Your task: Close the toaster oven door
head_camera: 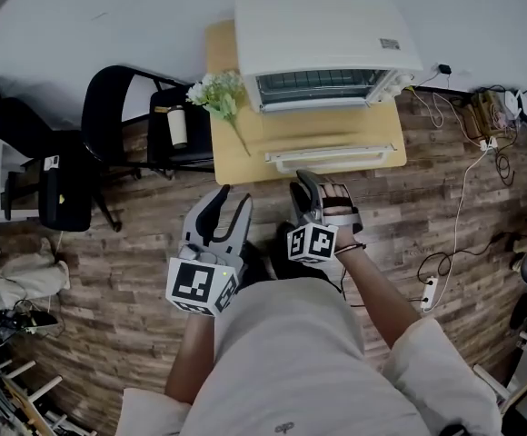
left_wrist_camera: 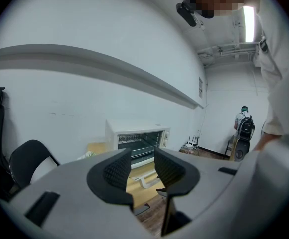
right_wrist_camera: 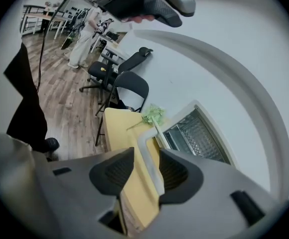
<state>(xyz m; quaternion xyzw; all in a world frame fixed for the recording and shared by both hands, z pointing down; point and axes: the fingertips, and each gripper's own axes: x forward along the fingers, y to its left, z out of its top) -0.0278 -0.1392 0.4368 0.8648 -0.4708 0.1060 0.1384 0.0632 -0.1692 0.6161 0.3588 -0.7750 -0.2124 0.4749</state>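
The toaster oven [head_camera: 327, 34] door [head_camera: 332, 158] lies open on the bench [head_camera: 236, 157]. In front of it, the left claw [head_camera: 232, 203] and right claw [head_camera: 305, 187] hover narrowly parted, holding nothing.

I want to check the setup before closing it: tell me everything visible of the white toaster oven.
The white, boxy, metal-looking toaster oven stands on a light wooden table. Its door lies open, folded flat forward, with a pale bar handle along the front edge. A wire rack shows inside.

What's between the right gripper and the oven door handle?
Nothing. The head view shows just bare floor and table edge between the right gripper and the handle.
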